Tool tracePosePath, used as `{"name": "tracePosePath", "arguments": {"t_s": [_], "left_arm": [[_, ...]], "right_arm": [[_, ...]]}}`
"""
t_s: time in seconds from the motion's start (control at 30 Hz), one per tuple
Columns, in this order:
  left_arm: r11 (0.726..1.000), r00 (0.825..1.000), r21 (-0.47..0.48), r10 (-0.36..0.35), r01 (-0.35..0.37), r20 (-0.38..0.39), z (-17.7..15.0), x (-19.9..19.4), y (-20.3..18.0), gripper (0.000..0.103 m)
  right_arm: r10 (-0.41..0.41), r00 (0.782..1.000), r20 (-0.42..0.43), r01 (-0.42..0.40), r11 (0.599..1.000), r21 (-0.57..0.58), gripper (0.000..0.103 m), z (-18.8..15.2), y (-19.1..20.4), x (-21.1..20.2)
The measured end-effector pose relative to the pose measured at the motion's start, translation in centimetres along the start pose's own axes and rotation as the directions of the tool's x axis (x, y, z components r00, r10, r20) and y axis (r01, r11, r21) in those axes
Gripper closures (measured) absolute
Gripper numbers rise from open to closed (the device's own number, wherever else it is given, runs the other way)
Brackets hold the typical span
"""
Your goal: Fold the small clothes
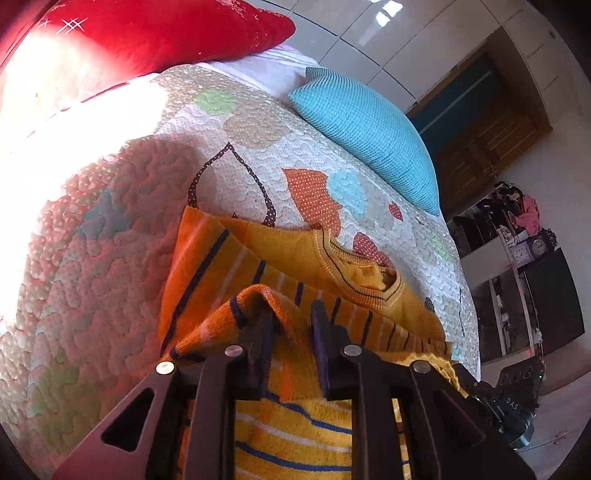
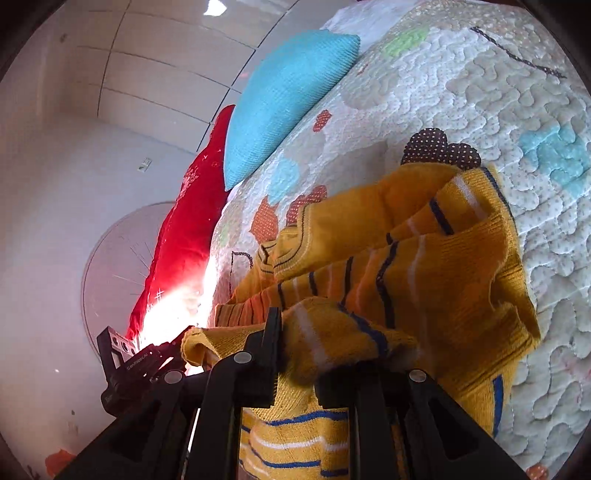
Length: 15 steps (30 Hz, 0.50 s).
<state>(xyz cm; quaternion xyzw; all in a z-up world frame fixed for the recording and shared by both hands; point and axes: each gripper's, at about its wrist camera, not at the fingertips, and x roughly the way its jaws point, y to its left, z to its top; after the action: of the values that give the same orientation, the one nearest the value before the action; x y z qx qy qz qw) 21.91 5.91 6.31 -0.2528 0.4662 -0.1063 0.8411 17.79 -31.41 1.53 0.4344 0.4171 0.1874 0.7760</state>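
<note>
The quilted bed (image 1: 110, 240) carries the work, with a red cushion (image 1: 155, 29) and a teal pillow (image 1: 365, 136) lying clear at its far side. On it the yellow striped sweater (image 1: 288, 251) lies collar away, its near hem lifted and doubled toward the collar, I judge for a crosswise fold. The left hand-held gripper (image 1: 291, 314) pinches one hem corner and the right hand-held gripper (image 2: 314, 332) the other, though draped knit hides the right's far fingertip and the sleeves.
</note>
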Motion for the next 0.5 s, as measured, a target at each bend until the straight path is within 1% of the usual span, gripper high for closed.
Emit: {"name": "tracePosePath", "arguments": {"t_s": [0.03,0.1,0.17,0.23,0.27,0.33,0.43,0.47,0.5], "left_arm": [[1.0,1.0,-0.013,-0.001,0.002,0.017,0.5,0.1,0.2,0.071],[0.999,0.999,-0.039,-0.024,0.026,0.043,1.5,0.0,0.8,0.054],[0.995,0.997,-0.075,-0.061,0.065,0.054,2.4,-0.1,1.6,0.048],[0.993,0.996,-0.097,-0.063,0.068,0.057,3.0,-0.4,2.3,0.047],[0.994,0.997,-0.096,-0.052,0.057,0.058,3.1,-0.5,2.6,0.046],[0.997,0.999,-0.069,-0.011,0.014,0.052,2.8,-1.0,2.9,0.044],[0.999,0.998,-0.001,0.048,-0.048,0.039,1.9,-1.6,3.2,0.044],[0.997,0.997,0.024,0.071,-0.072,0.036,1.5,-1.9,3.2,0.043],[0.995,0.996,0.048,0.088,-0.089,0.035,1.1,-2.1,3.4,0.041]], "right_arm": [[-0.001,1.0,-0.003,0.001,1.0,0.022,0.085,0.6,-0.5,0.6],[-0.005,1.0,-0.016,0.006,0.998,0.058,0.082,1.5,-1.2,1.8],[0.003,0.999,-0.032,0.0,0.995,0.099,0.076,2.3,-1.8,2.9],[0.04,0.999,-0.028,-0.035,0.987,0.155,0.066,2.8,-2.5,3.4],[0.063,0.998,-0.018,-0.059,0.981,0.183,0.064,3.0,-2.8,3.4],[0.104,0.995,-0.002,-0.101,0.969,0.227,0.057,3.4,-3.2,3.1],[0.131,0.991,0.015,-0.13,0.951,0.28,0.057,3.7,-3.8,2.6],[0.144,0.989,0.024,-0.144,0.94,0.309,0.056,3.7,-4.2,2.5],[0.158,0.987,0.036,-0.16,0.925,0.344,0.056,3.7,-4.7,2.2]]}}
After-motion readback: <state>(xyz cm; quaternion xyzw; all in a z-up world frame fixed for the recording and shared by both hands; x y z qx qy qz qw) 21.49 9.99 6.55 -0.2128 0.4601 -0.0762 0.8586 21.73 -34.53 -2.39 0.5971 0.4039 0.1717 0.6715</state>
